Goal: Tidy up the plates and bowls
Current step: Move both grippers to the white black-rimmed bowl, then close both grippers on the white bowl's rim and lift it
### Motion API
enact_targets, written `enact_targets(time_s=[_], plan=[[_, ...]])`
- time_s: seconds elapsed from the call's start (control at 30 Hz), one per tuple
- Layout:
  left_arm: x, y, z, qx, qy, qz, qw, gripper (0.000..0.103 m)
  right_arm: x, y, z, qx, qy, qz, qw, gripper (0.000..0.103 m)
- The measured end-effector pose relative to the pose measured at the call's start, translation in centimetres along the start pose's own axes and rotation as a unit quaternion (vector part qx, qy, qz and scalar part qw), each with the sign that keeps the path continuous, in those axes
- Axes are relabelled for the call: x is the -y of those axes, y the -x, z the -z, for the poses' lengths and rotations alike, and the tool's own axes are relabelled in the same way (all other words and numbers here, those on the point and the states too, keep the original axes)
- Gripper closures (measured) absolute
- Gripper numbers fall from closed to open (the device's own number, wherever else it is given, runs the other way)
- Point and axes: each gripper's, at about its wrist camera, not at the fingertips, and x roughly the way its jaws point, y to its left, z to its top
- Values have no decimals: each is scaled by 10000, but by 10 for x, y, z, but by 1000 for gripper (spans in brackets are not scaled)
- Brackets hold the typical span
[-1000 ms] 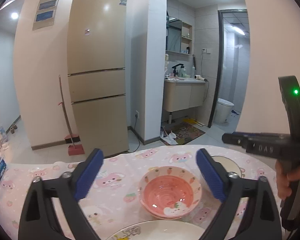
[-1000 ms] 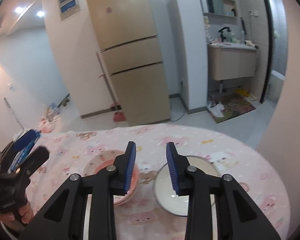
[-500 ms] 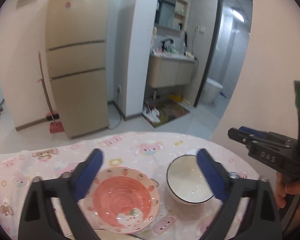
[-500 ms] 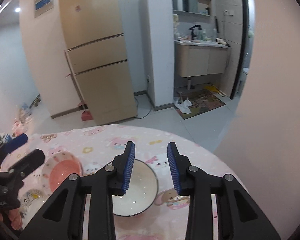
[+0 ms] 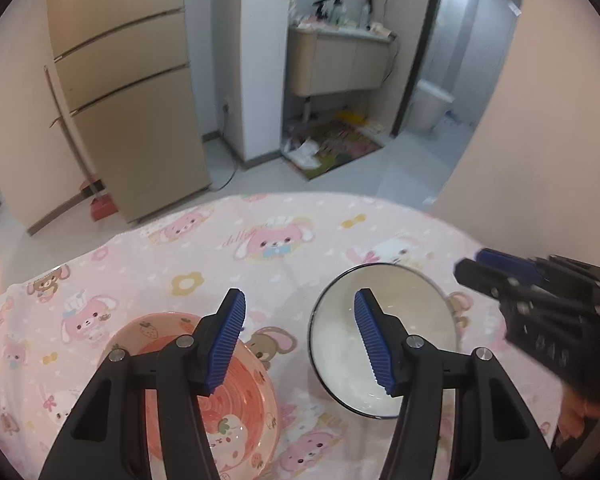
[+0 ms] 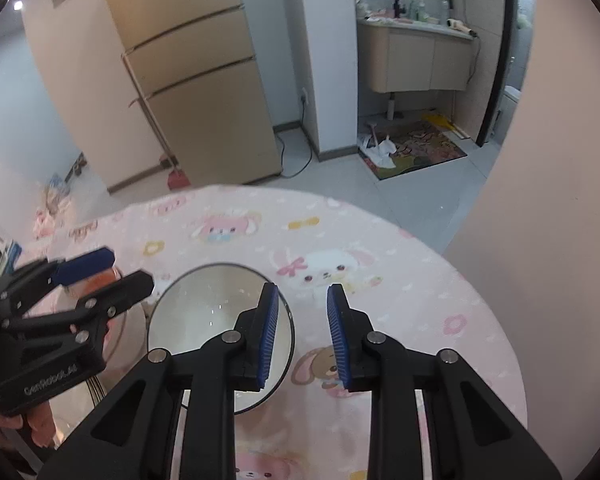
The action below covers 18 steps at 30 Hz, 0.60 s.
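A white bowl with a dark rim (image 5: pixel 396 320) stands on the pink cartoon tablecloth (image 5: pixel 268 264), and a pink strawberry bowl (image 5: pixel 236 420) sits to its left. My left gripper (image 5: pixel 300 340) hovers over the gap between the two bowls. Its jaws are closing, and the white bowl's left rim shows between them without either pad pressing on it. My right gripper (image 6: pixel 302 336) straddles the right rim of the white bowl (image 6: pixel 204 312). Its jaws are narrow and closing, with no pad touching the rim. Each gripper shows in the other's view: right gripper (image 5: pixel 500 268), left gripper (image 6: pixel 100 272).
The round table's far edge (image 6: pixel 300 196) drops to a tiled floor. Beyond stand a beige fridge (image 5: pixel 132 92) with a broom (image 5: pixel 80 152) leaning on it, and a bathroom doorway. A pink wall (image 6: pixel 548 240) runs close along the table's right side.
Both grippers have tipped downward and moved in over the white bowl. The left jaws have narrowed a lot and the right jaws slightly. The pink bowl has slid to the lower left of the left view.
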Motion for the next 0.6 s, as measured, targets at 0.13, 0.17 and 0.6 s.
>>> enact_targets(time_s=[0.13, 0.17, 0.6], plan=[[1, -17, -10, -394, 119, 98, 9991, 46, -6, -14, 6, -240, 168, 83, 9995, 78], [2, -19, -11, -461, 91, 121, 9988, 48, -7, -18, 7, -318, 183, 58, 9993, 78], [12, -45, -8, -738, -219, -2, 9970, 67, 3, -43, 12, -717, 17, -162, 9973, 78]])
